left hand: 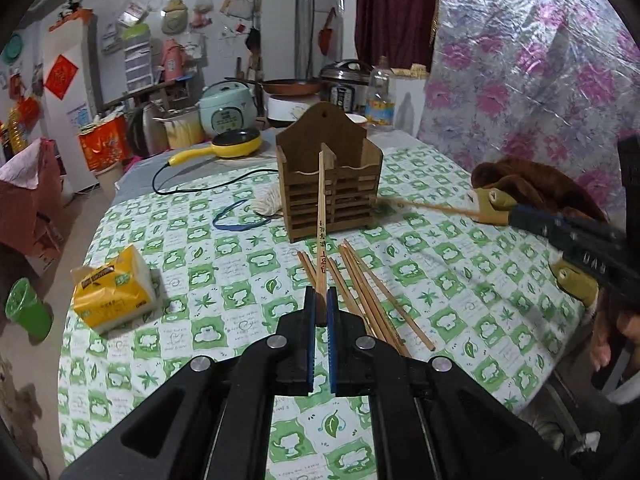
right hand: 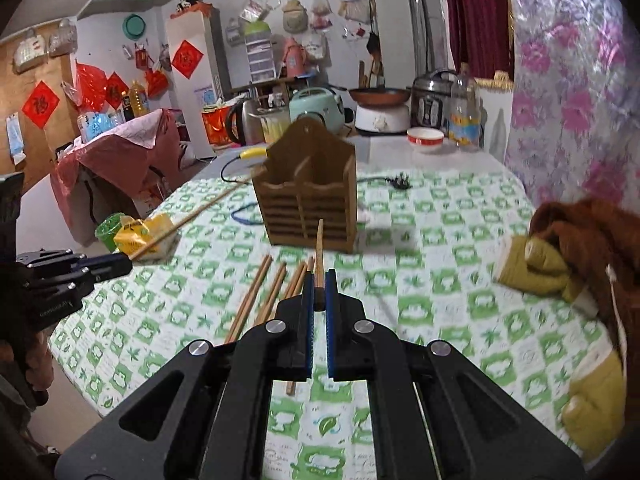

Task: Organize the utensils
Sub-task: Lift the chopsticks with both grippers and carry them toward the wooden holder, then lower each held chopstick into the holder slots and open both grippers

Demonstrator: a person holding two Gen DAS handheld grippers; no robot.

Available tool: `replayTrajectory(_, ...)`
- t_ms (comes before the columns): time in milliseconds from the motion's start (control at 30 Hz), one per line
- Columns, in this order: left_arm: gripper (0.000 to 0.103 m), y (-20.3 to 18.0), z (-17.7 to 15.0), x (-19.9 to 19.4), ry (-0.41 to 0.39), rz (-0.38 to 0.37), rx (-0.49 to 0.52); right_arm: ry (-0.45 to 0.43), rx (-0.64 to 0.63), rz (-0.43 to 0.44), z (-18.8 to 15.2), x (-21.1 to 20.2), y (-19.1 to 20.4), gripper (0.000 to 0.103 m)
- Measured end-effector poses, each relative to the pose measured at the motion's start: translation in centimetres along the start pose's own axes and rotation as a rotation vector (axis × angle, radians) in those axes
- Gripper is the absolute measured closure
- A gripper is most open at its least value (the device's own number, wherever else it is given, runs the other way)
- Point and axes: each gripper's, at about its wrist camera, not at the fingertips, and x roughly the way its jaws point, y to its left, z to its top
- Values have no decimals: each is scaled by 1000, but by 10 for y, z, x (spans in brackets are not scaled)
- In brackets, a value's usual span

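Each gripper carries one wooden chopstick. The left gripper point(left hand: 320, 304) has its jaws clamped on the thick end of a printed chopstick point(left hand: 321, 216), which points forward toward the wooden utensil holder point(left hand: 330, 184). The right gripper point(right hand: 319, 290) has its jaws pressed on the end of a plain chopstick point(right hand: 319, 248) in the same way. The other chopsticks point(left hand: 360, 292) lie loose in a small fan on the counter point(left hand: 460, 280), just in front of the holder, which stands upright with two open compartments (both look empty from here, but I cannot see the bottom). A chopstick is light, stiff and thin, and its smooth round wood can turn or slip between the pads. I think the grip near the thick end is good, because the long free tip can go first into a compartment. However, the tip swings widely with a small wrist turn, so the aim must be careful.
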Motion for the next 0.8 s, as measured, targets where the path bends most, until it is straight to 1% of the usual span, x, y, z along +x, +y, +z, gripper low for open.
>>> replayTrajectory(67,98,2,3,0,16,-6,11,-8,-11,-2,7,-2,1,97)
replayTrajectory(233,97,10,15,-6,8,-15,7,-49,-23,-1,26,-11,2,97)
replayTrajectory(333,97,13,25,-7,3,-1,6,-67,-25,4,35,-16,2,97)
replayTrajectory(467,98,18,36,-7,-27,-2,-8,-72,-28,11,50,-12,3,97)
replayTrajectory(700,98,25,34,-5,-41,-15,-31,-71,-25,21,54,-8,4,97)
replayTrajectory(800,98,25,40,-8,-59,-2,-20,-77,-23,25,55,-7,5,97)
